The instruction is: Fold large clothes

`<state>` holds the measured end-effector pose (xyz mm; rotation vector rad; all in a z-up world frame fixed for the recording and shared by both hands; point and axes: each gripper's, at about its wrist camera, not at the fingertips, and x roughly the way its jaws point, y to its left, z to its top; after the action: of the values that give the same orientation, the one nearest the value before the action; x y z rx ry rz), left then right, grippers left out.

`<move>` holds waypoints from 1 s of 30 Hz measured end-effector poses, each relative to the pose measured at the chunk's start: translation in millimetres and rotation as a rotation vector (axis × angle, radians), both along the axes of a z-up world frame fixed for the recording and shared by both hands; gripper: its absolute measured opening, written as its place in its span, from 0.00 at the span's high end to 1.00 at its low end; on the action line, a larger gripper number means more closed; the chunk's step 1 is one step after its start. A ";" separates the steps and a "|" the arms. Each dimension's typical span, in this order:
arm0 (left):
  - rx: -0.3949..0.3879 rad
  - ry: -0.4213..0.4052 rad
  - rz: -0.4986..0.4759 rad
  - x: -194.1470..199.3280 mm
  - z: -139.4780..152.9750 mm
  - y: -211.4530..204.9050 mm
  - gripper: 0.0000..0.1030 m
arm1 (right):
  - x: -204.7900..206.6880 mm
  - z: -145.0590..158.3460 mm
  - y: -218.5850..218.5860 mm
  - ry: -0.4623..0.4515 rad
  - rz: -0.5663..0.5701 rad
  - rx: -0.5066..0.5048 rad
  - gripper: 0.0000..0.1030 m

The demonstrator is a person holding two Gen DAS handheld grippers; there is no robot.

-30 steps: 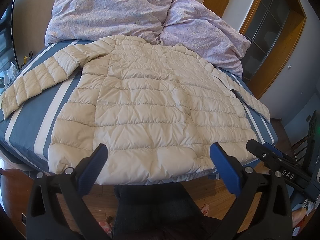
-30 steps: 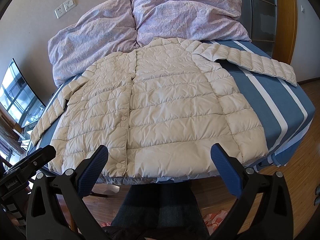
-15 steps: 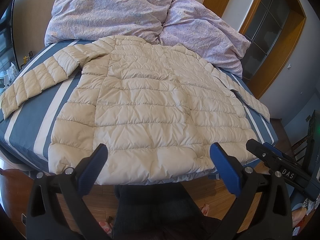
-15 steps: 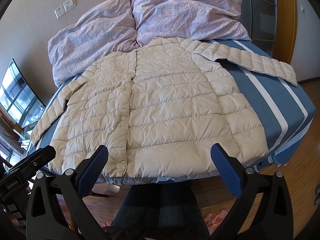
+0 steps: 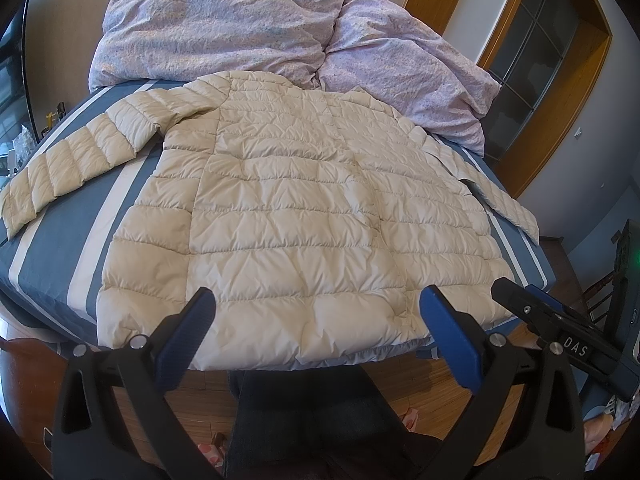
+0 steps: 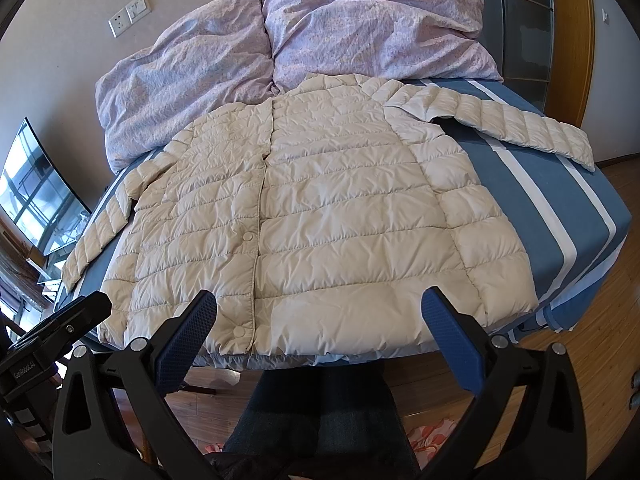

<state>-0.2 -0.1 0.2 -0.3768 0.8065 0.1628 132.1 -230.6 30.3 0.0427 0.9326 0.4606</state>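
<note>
Cream quilted puffer jacket [image 5: 304, 216] is lying flat, unfolded on the blue striped bed [image 6: 560, 200]; you are holding left gripper [image 5: 316, 320] and right gripper [image 6: 320, 320] spread apart, empty.

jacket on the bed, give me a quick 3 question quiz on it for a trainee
1. True or false: the cream puffer jacket lies spread flat on the striped bed with both sleeves out to the sides.
2. What lies beyond the jacket's collar? A. lilac duvet B. wooden chair C. laptop
3. Fill in: the left gripper and the right gripper are both ____ and hold nothing.

Key: 1 true; 2 A, the lilac duvet; 3 open.
</note>
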 end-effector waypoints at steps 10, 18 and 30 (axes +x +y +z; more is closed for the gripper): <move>0.000 0.000 0.000 0.0 0.0 0.0 0.02 | 0.6 -0.1 0.1 0.000 0.001 0.001 0.01; 0.000 0.000 0.000 0.0 -0.1 0.1 0.02 | 0.8 0.2 -0.5 0.001 0.000 0.001 0.01; 0.001 0.005 0.000 5.0 1.4 -0.3 0.02 | 7.0 -1.9 -2.1 0.004 -0.005 0.002 0.01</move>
<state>4.8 -0.4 1.6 -0.3754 0.8115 0.1642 139.1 -232.6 28.4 0.0475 0.9357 0.4564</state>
